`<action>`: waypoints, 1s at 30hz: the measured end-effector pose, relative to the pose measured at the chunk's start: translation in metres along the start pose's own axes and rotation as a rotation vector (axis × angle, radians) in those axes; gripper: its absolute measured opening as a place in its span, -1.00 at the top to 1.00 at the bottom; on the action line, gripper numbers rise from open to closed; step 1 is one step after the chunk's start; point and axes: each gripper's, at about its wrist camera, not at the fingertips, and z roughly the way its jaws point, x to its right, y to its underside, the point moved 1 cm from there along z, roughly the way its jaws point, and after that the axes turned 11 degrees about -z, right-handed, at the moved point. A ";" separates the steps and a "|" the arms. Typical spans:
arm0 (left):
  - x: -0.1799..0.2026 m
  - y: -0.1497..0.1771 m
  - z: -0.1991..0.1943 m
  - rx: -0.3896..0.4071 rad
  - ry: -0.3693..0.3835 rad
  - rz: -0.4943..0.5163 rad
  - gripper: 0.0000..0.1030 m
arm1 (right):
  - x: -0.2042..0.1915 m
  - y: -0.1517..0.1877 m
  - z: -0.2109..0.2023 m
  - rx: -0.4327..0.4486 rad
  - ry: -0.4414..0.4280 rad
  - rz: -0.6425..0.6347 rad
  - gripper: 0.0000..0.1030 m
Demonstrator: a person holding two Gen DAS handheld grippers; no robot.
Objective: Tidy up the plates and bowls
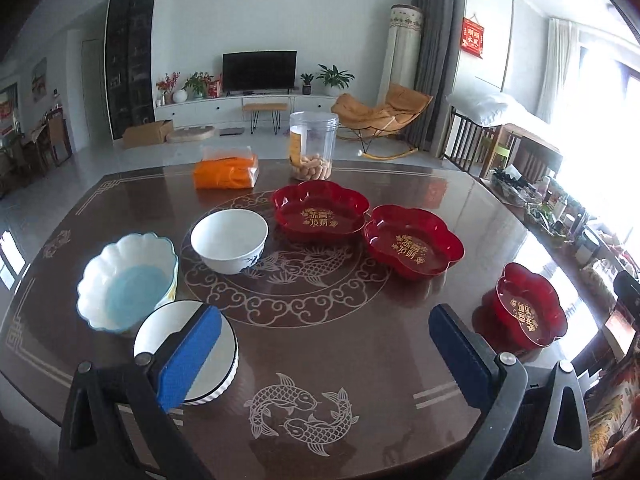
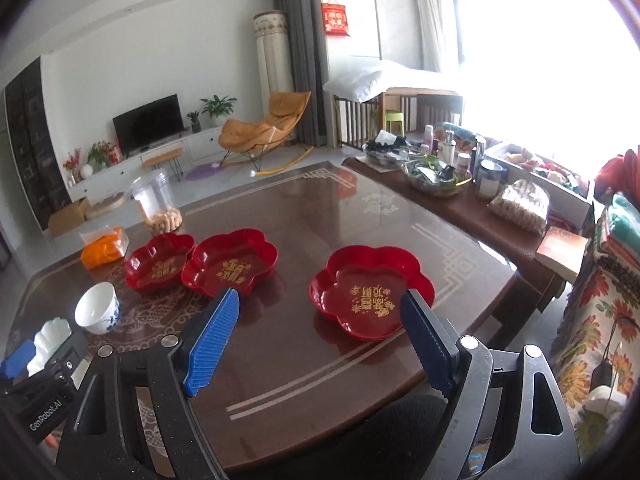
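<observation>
Three red flower-shaped plates with gold writing sit on the brown table: far (image 1: 320,210) (image 2: 158,264), middle (image 1: 414,242) (image 2: 230,264) and near right (image 1: 530,306) (image 2: 370,292). A white bowl with blue pattern (image 1: 229,240) (image 2: 97,308), a scalloped white bowl with blue inside (image 1: 127,280) and a white ribbed dish (image 1: 186,350) stand at the left. My left gripper (image 1: 324,344) is open above the table, its left finger over the ribbed dish. My right gripper (image 2: 320,336) is open, just short of the near red plate.
A clear jar of snacks (image 1: 313,146) (image 2: 157,204) and an orange tissue pack (image 1: 226,170) (image 2: 105,248) stand at the table's far edge. A cluttered side bench (image 2: 460,184) runs along the right. The table (image 1: 320,360) edge is near me.
</observation>
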 end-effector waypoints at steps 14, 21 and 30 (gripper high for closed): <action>0.035 -0.015 0.050 -0.095 0.015 0.163 -1.00 | -0.035 0.010 0.039 -0.048 -0.131 -0.081 -0.65; 0.043 -0.059 0.090 -0.149 0.055 0.184 -1.00 | -0.053 -0.014 0.083 -0.115 -0.238 -0.117 -0.65; 0.013 -0.154 0.175 -0.280 0.067 0.151 -1.00 | -0.115 -0.075 0.165 -0.231 -0.495 -0.209 -0.65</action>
